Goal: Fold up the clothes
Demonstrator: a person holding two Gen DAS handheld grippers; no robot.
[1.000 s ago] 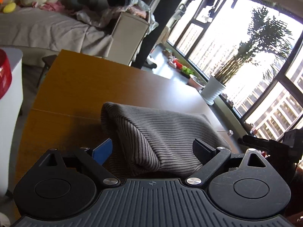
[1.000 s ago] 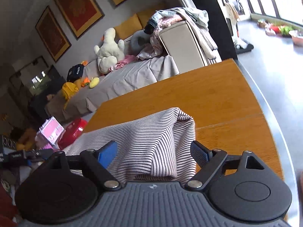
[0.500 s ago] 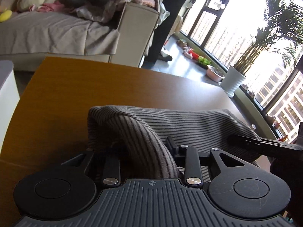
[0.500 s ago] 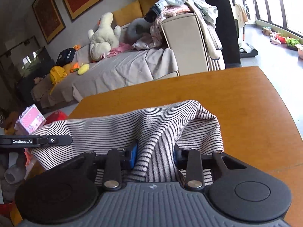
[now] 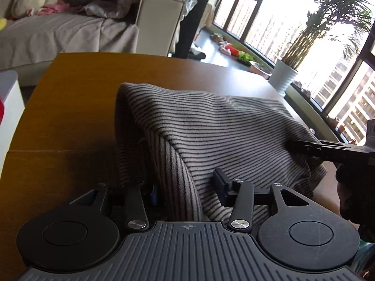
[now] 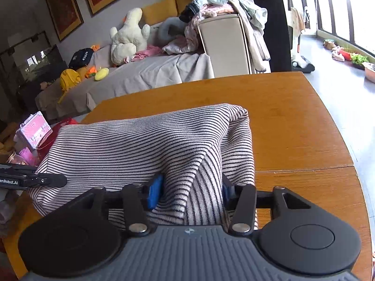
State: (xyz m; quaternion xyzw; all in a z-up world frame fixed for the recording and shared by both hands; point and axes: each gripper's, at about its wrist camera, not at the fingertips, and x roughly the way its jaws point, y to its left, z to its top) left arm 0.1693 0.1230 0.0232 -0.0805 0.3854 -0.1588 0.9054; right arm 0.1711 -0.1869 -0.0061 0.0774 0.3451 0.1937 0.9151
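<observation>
The left gripper [image 5: 186,187] had its jaws opening, with a raised ridge of the striped garment [image 5: 211,128] standing between them; the right-hand finger stood clear of the cloth on its inner side, and the left-hand finger was mostly buried behind the fold, so the pads were not pressing on the fabric. The right gripper [image 6: 191,190] was likewise opening, its blue-padded fingers [image 6: 155,190] spread either side of a similar peaked fold of the same garment [image 6: 140,145] (the cloth ran up between them like a small tent). Whether the right pads were touching the fabric could not be told for certain, though they sat just beside it.

The garment, light with thin dark stripes, lay bunched and folded on the wooden table [image 5: 77,89], near the edge closest to the two grippers, its far edge rounded over. In the left wrist view the other gripper's black finger [image 5: 311,147] reached in from the right and lay against the garment's side; in the right wrist view a black finger [image 6: 44,180] came in from the left the same way.

Beyond the table stood a sofa [image 6: 152,75] under a grey cover, with a pale plush toy [image 6: 127,37] on it and loose clothes heaped on its armrest [image 6: 222,42]. A potted plant [image 5: 284,77] in a white pot stood by the tall windows [image 5: 269,18].
</observation>
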